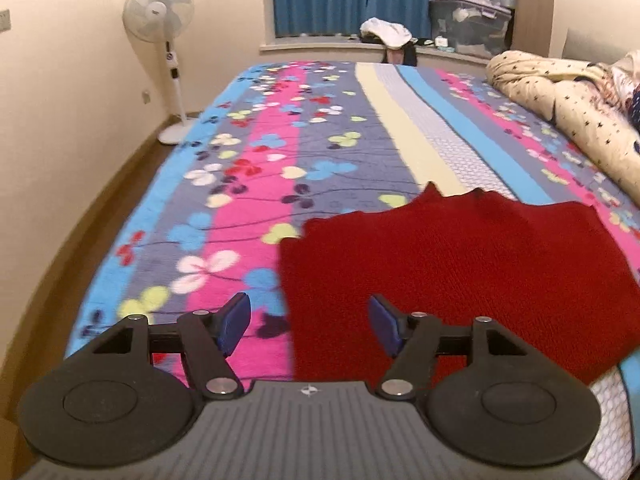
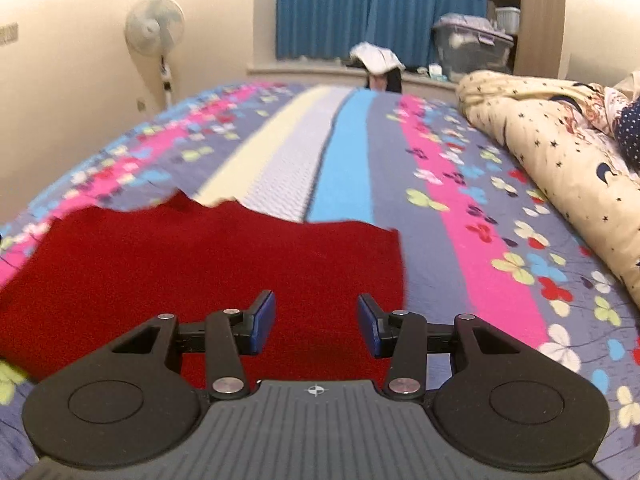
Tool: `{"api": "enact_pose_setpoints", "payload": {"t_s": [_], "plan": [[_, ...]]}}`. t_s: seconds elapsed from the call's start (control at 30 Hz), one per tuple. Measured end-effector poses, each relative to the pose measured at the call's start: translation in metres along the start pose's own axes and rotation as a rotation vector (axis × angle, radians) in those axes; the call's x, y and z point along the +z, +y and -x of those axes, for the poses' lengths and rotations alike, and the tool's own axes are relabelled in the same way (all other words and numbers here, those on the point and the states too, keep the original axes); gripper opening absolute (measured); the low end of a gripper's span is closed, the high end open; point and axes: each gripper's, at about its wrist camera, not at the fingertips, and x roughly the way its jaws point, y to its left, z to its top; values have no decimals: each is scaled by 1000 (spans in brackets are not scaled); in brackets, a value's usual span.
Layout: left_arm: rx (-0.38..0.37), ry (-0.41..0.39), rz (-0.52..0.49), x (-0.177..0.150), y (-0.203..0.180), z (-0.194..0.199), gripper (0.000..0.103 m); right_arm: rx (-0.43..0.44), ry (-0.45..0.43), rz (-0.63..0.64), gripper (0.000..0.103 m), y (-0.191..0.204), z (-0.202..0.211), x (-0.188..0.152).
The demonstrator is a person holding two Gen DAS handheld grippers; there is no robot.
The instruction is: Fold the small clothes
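**Grippers poised above red knit on the bed**

Grippers both angled downward over the striped floral bedspread. The left gripper stood with jaws wide and empty, its span crossing the left edge of the red knitted garment. The right gripper held its jaws moderately apart, nothing between them, above the garment's lower right part. The garment lay flat in the lower frame.
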Motion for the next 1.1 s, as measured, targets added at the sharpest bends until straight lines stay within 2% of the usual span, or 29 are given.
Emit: {"api": "enact_pose_setpoints", "payload": {"t_s": [0.03,0.13,0.2,0.27,0.37,0.7,0.9,1.1], "plan": [[-1,-1,-4,-1,4,6,71,17,-18,-3,45,8,4,-1],[3,-20,6,-11,14,18,72,66,-64,5,23,31,13,-4],[25,-13,35,-25,19,17,72,99,-86,21,18,48,15,-6],[54,65,50,-32,23,10,71,130,-96,41,18,63,15,-9],[70,22,86,-31,35,15,72,168,-102,71,18,83,12,-11],[127,50,117,-30,54,8,71,251,-135,118,18,121,12,-13],[137,64,139,-30,63,3,72,299,-170,291,18,161,12,-26],[139,81,159,-30,70,-3,72,416,-177,438,21,217,10,-46]]}}
